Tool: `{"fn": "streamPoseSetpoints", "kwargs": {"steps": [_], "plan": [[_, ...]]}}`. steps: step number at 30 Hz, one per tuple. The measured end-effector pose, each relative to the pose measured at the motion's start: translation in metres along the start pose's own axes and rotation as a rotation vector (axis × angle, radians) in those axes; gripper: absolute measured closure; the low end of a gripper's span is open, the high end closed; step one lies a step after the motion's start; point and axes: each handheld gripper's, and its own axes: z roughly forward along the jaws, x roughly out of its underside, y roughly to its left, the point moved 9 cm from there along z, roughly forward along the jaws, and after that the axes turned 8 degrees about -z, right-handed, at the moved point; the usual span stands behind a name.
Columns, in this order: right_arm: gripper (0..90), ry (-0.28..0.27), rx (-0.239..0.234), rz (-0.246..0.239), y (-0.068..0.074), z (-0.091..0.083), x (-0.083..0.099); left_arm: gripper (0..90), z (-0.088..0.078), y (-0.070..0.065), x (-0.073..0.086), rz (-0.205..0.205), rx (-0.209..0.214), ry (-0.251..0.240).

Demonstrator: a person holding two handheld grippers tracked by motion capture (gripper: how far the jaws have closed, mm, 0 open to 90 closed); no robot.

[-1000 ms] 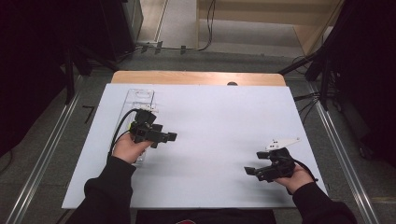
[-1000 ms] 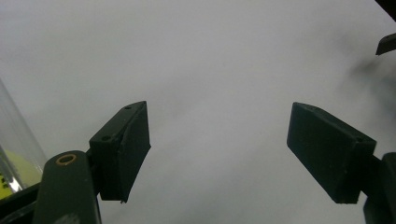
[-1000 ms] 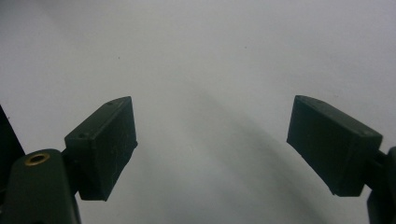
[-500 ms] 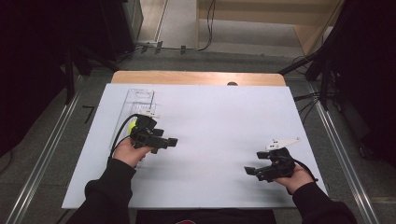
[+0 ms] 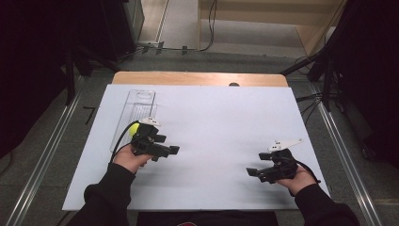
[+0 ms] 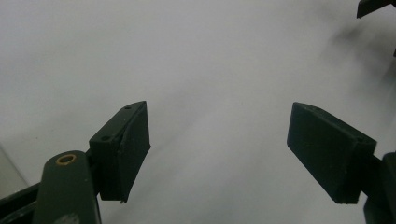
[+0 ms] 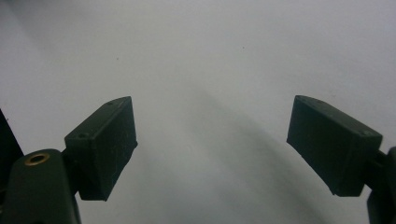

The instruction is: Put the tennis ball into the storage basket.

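Note:
My left gripper (image 5: 173,150) hovers over the white table sheet (image 5: 216,122) at the left, pointing right, a hand holding it. In the left gripper view its jaws (image 6: 219,112) stand apart with only bare white surface between them. My right gripper (image 5: 253,172) rests near the front right, pointing left. Its jaws (image 7: 212,105) are also spread, and nothing is between them. A dark corner of the other gripper (image 6: 376,7) shows at the top right of the left gripper view.
A clear plastic tray (image 5: 137,109) lies flat at the back left, just beyond the left hand. A yellow-green spot (image 5: 134,128) shows behind the left gripper. A wooden table edge (image 5: 197,78) runs along the back. Dark stands and cables flank the table.
The left gripper has drifted a little toward the near edge, away from the clear tray. The right gripper has stayed put.

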Motion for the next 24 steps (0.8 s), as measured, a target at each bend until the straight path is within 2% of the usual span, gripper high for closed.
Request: {"fn": "streamPoseSetpoints", "kwargs": {"steps": [5, 20, 24], "plan": [[13.7, 0.000, 0.000, 0.000, 0.000, 0.000, 0.000, 21.2, 0.000, -0.003, 0.006, 0.026, 0.002, 0.013], [13.7, 0.002, 0.000, -0.001, 0.000, 0.000, 0.000, 21.2, -0.003, -0.007, 0.017, 0.042, 0.030, 0.002], [13.7, 0.002, 0.000, -0.002, 0.000, 0.000, 0.000, 21.2, -0.004, -0.008, 0.021, 0.061, 0.031, 0.005]]}}
